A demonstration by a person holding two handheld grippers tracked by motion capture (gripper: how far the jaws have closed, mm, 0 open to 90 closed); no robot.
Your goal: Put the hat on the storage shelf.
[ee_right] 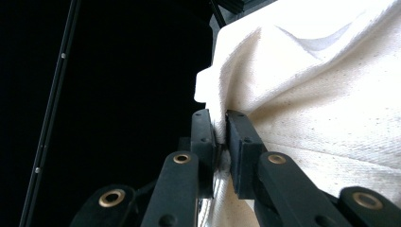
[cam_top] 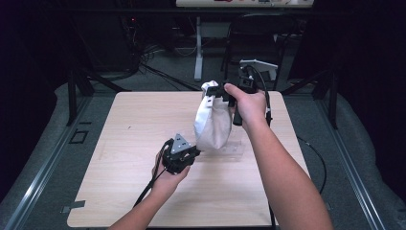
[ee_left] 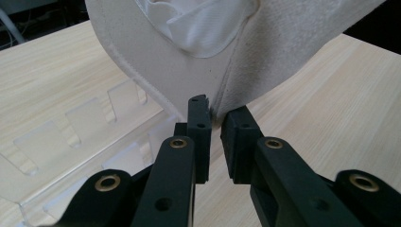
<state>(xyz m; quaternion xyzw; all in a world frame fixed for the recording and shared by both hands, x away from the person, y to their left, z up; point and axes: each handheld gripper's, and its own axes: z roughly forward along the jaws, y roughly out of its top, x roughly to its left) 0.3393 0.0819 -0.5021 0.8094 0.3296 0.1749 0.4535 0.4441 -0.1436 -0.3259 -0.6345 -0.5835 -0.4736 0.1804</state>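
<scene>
The cream cloth bag point(cam_top: 212, 124) hangs above the table point(cam_top: 124, 143) centre, its top corner clamped between the right gripper point(cam_top: 216, 91) pads at twelve o'clock. Its bottom corner is pinched between the left gripper point(ee_left: 216, 118) jaws at seven o'clock, over a clear acrylic rack point(ee_left: 71, 137).

Cloth bag point(cam_top: 213, 122) hangs above table point(cam_top: 129, 143) centre (lower end near surface), clear tray point(ee_left: 71, 142) directly beneath it.
</scene>
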